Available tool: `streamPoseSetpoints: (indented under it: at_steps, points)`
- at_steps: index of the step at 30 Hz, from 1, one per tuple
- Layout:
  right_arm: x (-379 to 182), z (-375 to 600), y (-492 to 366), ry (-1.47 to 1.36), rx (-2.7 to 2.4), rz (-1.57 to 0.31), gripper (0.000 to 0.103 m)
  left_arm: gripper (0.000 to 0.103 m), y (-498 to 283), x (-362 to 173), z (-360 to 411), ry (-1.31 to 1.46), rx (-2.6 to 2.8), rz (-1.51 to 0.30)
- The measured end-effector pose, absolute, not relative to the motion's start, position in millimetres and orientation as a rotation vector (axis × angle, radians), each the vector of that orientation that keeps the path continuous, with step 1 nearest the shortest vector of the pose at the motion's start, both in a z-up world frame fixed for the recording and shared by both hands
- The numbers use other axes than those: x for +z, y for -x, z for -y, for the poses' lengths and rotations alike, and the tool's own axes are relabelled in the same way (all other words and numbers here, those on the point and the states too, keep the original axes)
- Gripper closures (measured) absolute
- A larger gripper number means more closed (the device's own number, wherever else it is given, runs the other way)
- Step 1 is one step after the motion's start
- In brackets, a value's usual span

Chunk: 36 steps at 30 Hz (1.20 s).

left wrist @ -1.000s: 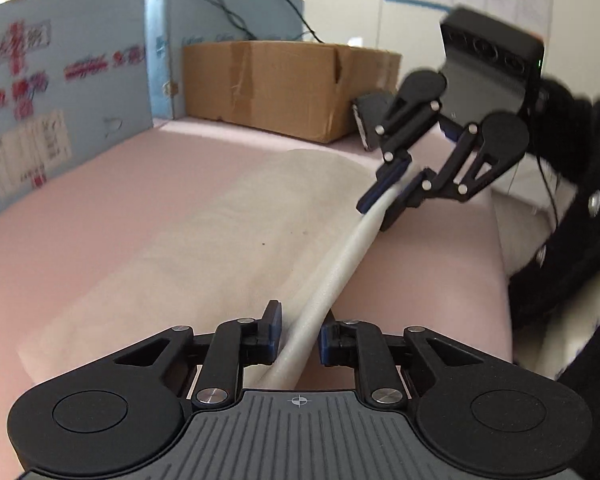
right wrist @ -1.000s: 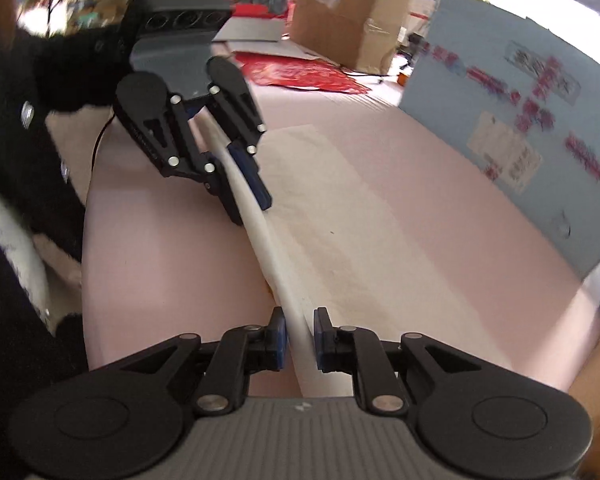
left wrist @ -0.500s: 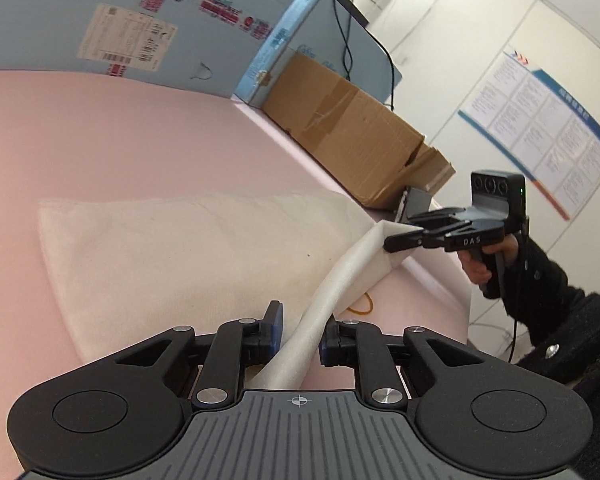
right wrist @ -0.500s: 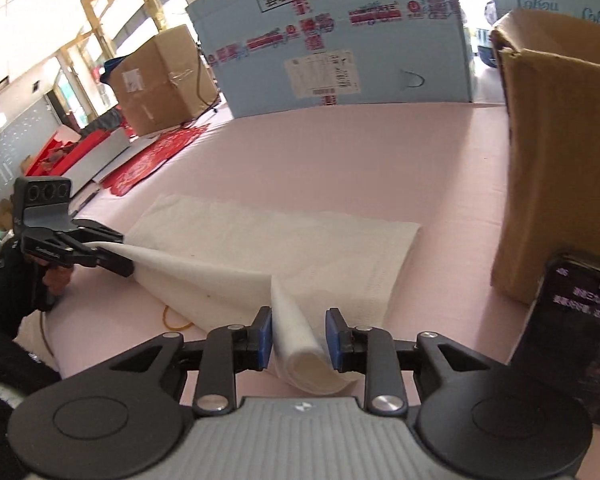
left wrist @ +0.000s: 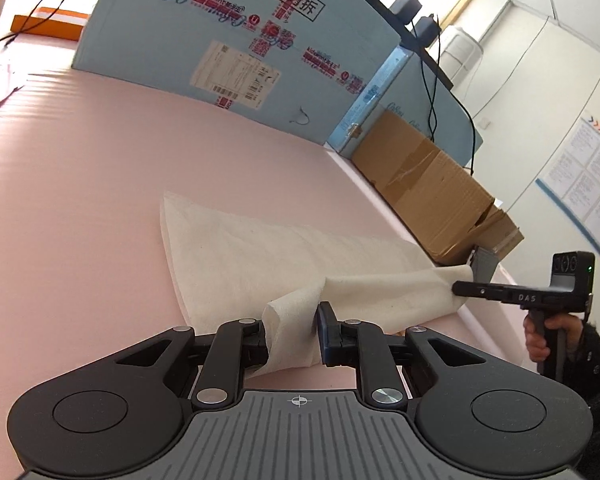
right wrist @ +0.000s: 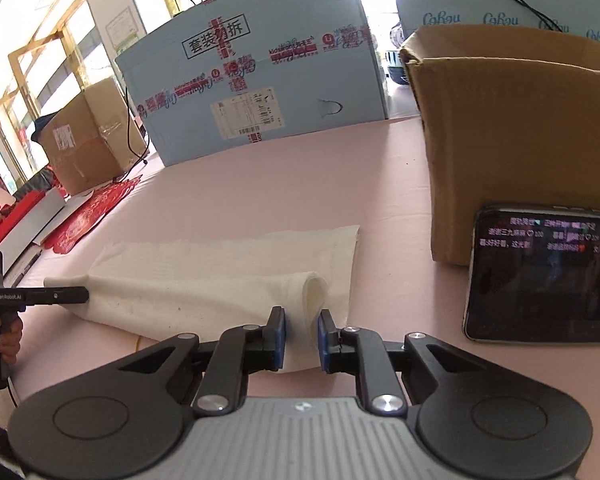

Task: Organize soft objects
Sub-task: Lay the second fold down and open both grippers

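A cream cloth (left wrist: 260,252) lies folded lengthwise on the pink bed surface (left wrist: 80,200). In the left wrist view my left gripper (left wrist: 292,332) is shut on the cloth's near corner, which bunches up between the fingers. The right gripper (left wrist: 458,289) pinches the other corner at the far right, low over the bed edge. In the right wrist view my right gripper (right wrist: 302,332) is shut on a rolled fold of the cloth (right wrist: 204,272). The left gripper (right wrist: 85,294) holds the far end at the left, seen side-on.
A brown cardboard box (right wrist: 520,140) stands close on the right, with a lit phone (right wrist: 544,276) leaning against it. A large blue box (right wrist: 260,80) walls off the back. Another brown box (right wrist: 88,140) and red items (right wrist: 80,220) sit to the left.
Both grippers swung from holding the cloth stretched between them to laying it over onto the bed. They now sit lower, and the cloth is doubled flat.
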State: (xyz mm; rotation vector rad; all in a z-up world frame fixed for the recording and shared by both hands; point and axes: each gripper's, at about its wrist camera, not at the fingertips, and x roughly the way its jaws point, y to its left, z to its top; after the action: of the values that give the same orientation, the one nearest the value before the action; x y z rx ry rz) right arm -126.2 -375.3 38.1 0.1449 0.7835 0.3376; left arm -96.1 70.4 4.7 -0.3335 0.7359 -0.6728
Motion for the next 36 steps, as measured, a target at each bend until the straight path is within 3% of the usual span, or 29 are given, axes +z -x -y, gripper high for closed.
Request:
streamPoseSetpoints:
  at_steps: [7, 9, 11, 14, 17, 22, 26, 30, 36]
  points:
    - [33, 327, 142, 0.277, 0.067, -0.705, 0.082, 0.080, 111, 15, -37, 0.026, -0.581, -0.672]
    - [37, 316, 151, 0.354, 0.012, -0.621, 0.074, 0.077, 117, 18, -24, -0.096, -0.550, -0.640]
    - [44, 309, 159, 0.380, -0.038, -0.522, 0.059, 0.076, 119, 18, -19, -0.158, -0.540, -0.619]
    - [58, 292, 172, 0.384, -0.039, -0.342, 0.050, 0.076, 120, 20, -17, -0.194, -0.542, -0.607]
    - [65, 272, 173, 0.321, 0.107, -0.286, 0.040, 0.076, 122, 21, -16, -0.228, -0.552, -0.593]
    - [62, 223, 163, 0.318, 0.350, -0.260, 0.040, 0.076, 123, 22, -15, -0.269, -0.582, -0.578]
    - [40, 205, 126, 0.319, 0.385, -0.451, 0.045, 0.076, 120, 21, -23, -0.216, -0.617, -0.581]
    - [37, 241, 97, 0.024, 0.343, -0.672, 0.050, 0.076, 115, 20, -32, -0.140, -0.644, -0.595]
    - [23, 283, 117, 0.056, 0.174, -0.698, 0.049, 0.074, 107, 17, -41, -0.064, -0.660, -0.621]
